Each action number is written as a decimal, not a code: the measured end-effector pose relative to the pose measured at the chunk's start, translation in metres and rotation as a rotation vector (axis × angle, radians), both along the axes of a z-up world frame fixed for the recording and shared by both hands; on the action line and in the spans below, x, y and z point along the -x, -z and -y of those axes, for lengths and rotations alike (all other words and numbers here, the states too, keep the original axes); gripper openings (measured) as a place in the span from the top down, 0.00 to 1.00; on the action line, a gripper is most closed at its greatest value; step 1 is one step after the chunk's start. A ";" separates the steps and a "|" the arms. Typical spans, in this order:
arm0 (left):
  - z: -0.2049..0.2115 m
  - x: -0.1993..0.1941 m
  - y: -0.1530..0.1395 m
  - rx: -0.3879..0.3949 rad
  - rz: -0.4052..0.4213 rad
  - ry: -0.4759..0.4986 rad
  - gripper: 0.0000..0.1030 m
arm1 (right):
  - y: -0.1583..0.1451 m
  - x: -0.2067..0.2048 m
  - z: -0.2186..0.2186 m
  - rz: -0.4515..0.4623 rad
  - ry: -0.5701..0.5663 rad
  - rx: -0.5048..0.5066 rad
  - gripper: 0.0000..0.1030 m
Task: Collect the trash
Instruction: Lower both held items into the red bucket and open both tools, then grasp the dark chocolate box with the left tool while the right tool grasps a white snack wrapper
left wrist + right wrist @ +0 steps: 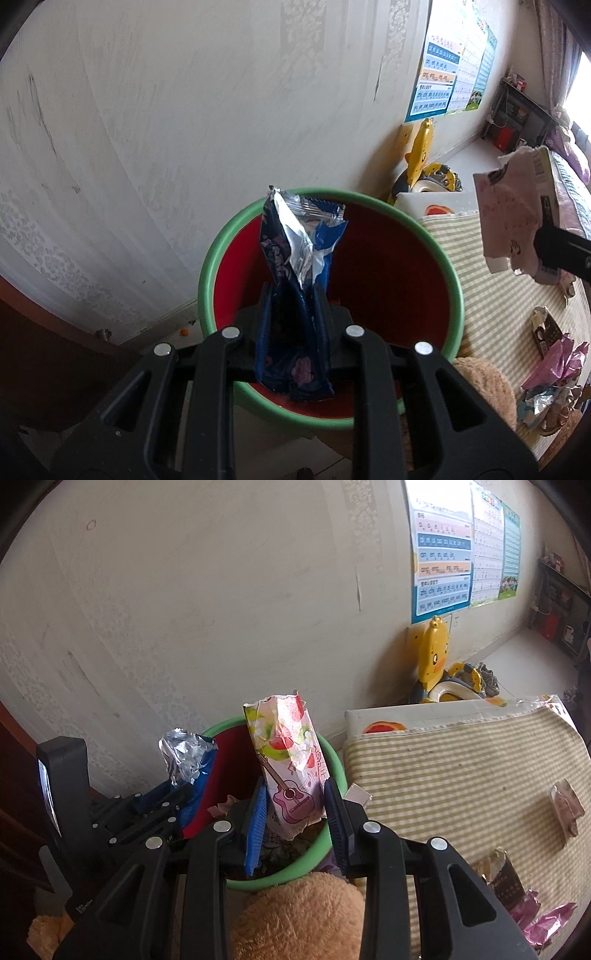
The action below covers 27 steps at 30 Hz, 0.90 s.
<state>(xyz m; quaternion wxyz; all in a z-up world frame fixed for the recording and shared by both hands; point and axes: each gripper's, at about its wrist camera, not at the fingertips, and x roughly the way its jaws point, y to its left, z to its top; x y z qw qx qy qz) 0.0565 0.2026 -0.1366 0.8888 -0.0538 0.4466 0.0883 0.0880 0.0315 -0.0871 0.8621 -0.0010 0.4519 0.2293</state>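
Your left gripper (293, 295) is clamped on a blue foil wrapper (295, 266), which stands up between the pads directly over the mouth of the green-rimmed red bin (402, 273), so this is the drop. Judging from the left wrist view, the wrapper's lower end already hangs inside the rim; let the pads part fully and hold steady, since crinkled foil may cling to one pad, and lift straight up once it has fallen. Your right gripper (295, 805) looks only loosely set around a pink packet (291, 768) printed with strawberries and a guitar: the left pad touches it, but a gap shows at the right pad, so I cannot tell whether you truly have it pinched or it is already slipping free. That packet sits above the near side of the bin, close to the rim, so ease it a little further toward the middle before you release, or it could tip out onto the brown plush toy (303, 919) just below. The two grippers are near each other over the bin, so empty one at a time. More wrappers (565, 806) lie on the striped cloth (461, 768) to the right, well apart from the bin, and will want collecting afterwards.
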 end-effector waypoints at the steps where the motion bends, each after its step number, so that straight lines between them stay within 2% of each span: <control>1: -0.001 0.000 0.001 0.002 -0.003 -0.003 0.80 | 0.001 -0.001 -0.002 -0.003 -0.003 0.002 0.71; 11: -0.012 -0.006 0.016 0.019 -0.038 -0.024 0.79 | 0.018 -0.015 -0.022 -0.035 -0.044 0.017 0.69; 12: -0.012 -0.007 0.016 0.017 -0.038 -0.027 0.78 | 0.019 -0.016 -0.025 -0.037 -0.048 0.017 0.64; 13: -0.014 -0.007 0.017 0.014 -0.039 -0.037 0.64 | 0.022 -0.018 -0.026 -0.043 -0.052 0.016 0.55; 14: -0.014 -0.008 0.017 0.022 -0.036 -0.039 0.53 | 0.022 -0.018 -0.026 -0.039 -0.046 0.015 0.37; 15: -0.016 -0.008 0.016 0.035 -0.029 -0.040 0.52 | 0.022 -0.017 -0.025 -0.029 -0.038 0.010 0.36; 23: -0.011 -0.006 0.017 0.032 -0.041 -0.024 0.52 | 0.028 -0.011 -0.011 -0.059 -0.015 0.014 0.36; 27: -0.005 -0.004 0.013 0.027 -0.039 -0.011 0.52 | 0.029 -0.008 0.017 -0.061 0.036 0.037 0.35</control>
